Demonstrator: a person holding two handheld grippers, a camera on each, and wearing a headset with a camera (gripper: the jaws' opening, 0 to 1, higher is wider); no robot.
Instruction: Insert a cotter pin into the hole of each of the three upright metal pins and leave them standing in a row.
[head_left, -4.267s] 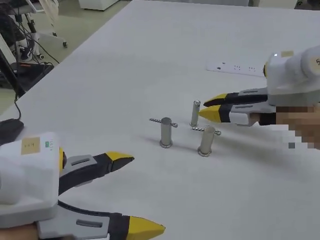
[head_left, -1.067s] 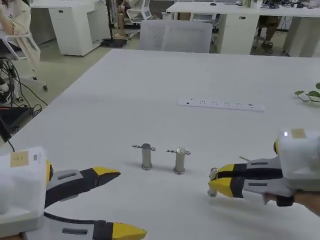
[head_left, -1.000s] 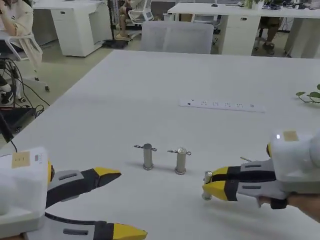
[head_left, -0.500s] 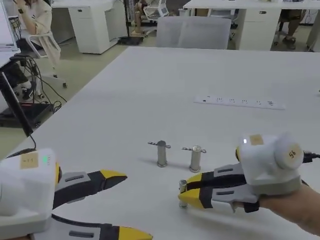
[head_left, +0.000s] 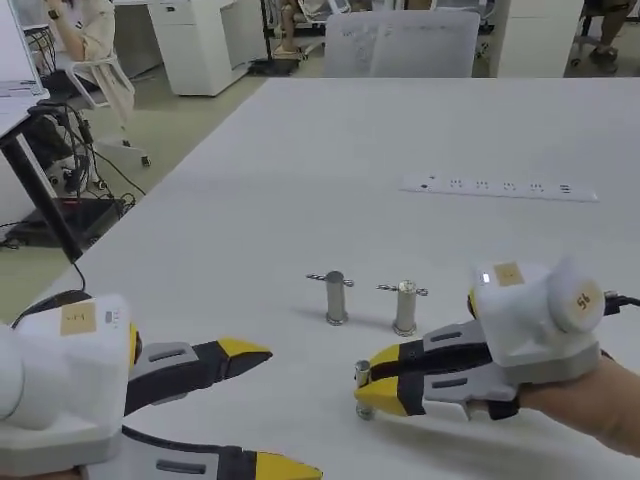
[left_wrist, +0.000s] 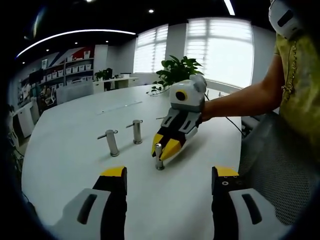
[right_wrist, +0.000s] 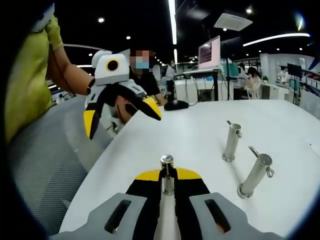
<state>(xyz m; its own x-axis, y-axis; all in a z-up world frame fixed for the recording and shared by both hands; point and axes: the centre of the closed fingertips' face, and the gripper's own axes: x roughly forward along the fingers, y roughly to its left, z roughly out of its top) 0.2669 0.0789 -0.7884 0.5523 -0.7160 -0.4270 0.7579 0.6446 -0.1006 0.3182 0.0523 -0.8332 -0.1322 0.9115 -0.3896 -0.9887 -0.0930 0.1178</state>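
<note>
Two upright metal pins (head_left: 336, 298) (head_left: 404, 308) stand side by side on the white table (head_left: 300, 170), each with a cotter pin through its top. In front of them my right gripper (head_left: 365, 392) is shut on a plain third pin (head_left: 363, 376), held upright with its base at the table. In the right gripper view this pin (right_wrist: 166, 162) rises between the yellow tips of the right gripper (right_wrist: 167, 177), with the two fitted pins (right_wrist: 231, 141) (right_wrist: 256, 175) to its right. My left gripper (head_left: 278, 410) hangs open at the near left; its own view shows the held pin (left_wrist: 158, 156) ahead.
A white power strip (head_left: 500, 188) lies on the far side of the table. A grey chair (head_left: 400, 45) stands beyond the far edge. The table's left edge drops to a floor with cables. A potted plant (left_wrist: 177, 70) sits at one end.
Over the last second my right gripper has carried the third pin left, to a spot in front of the two fitted pins. The left gripper stays open, and the head view has shifted.
</note>
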